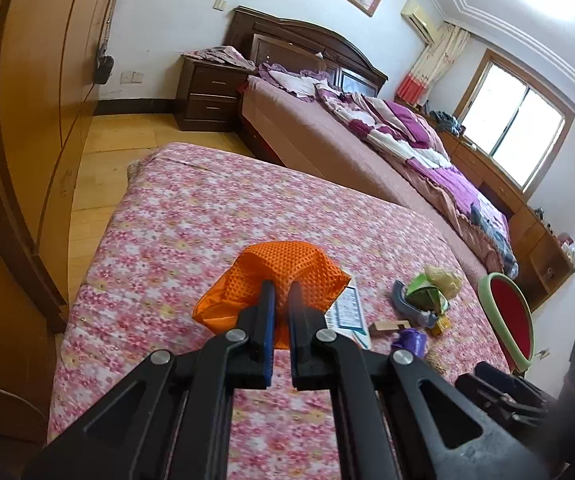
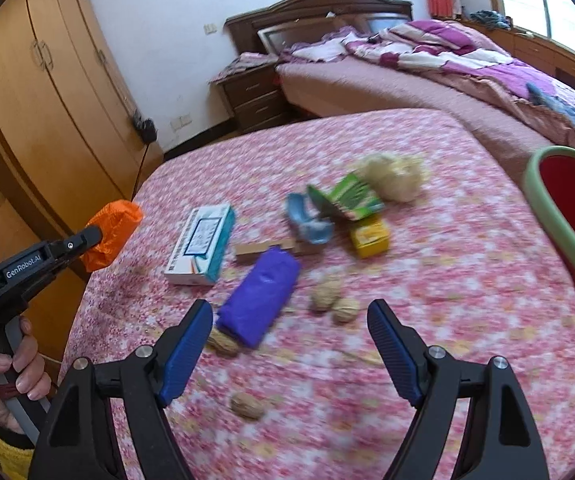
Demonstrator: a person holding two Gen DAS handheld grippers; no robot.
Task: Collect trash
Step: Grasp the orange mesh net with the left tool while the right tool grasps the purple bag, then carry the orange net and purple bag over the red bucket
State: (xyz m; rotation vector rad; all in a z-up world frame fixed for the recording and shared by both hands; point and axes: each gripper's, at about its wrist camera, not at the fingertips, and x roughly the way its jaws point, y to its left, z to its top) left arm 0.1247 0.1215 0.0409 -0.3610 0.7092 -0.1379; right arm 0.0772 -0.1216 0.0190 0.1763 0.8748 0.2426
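My left gripper [image 1: 282,292] is shut on an orange plastic bag [image 1: 275,276], held above the flowered tablecloth [image 1: 175,216]; in the right wrist view the left gripper [image 2: 97,236] grips the orange plastic bag [image 2: 113,230] at the left. My right gripper [image 2: 290,314] stands open over the table with nothing between its fingers. Just beyond its tips lie a purple wrapper [image 2: 261,296] and walnuts [image 2: 333,302]. Farther off are a white and teal box [image 2: 203,244], a blue scoop-like piece [image 2: 309,220], a green carton [image 2: 351,198], a yellow box [image 2: 369,236] and a crumpled beige bag [image 2: 393,176].
A red bin with a green rim [image 2: 567,216] stands at the table's right edge. A wooden wardrobe [image 2: 47,92] lines the left. A bed with purple bedding [image 2: 447,64] and a dark nightstand [image 2: 255,96] lie beyond the table. A person's hand [image 2: 11,376] holds the left gripper's handle.
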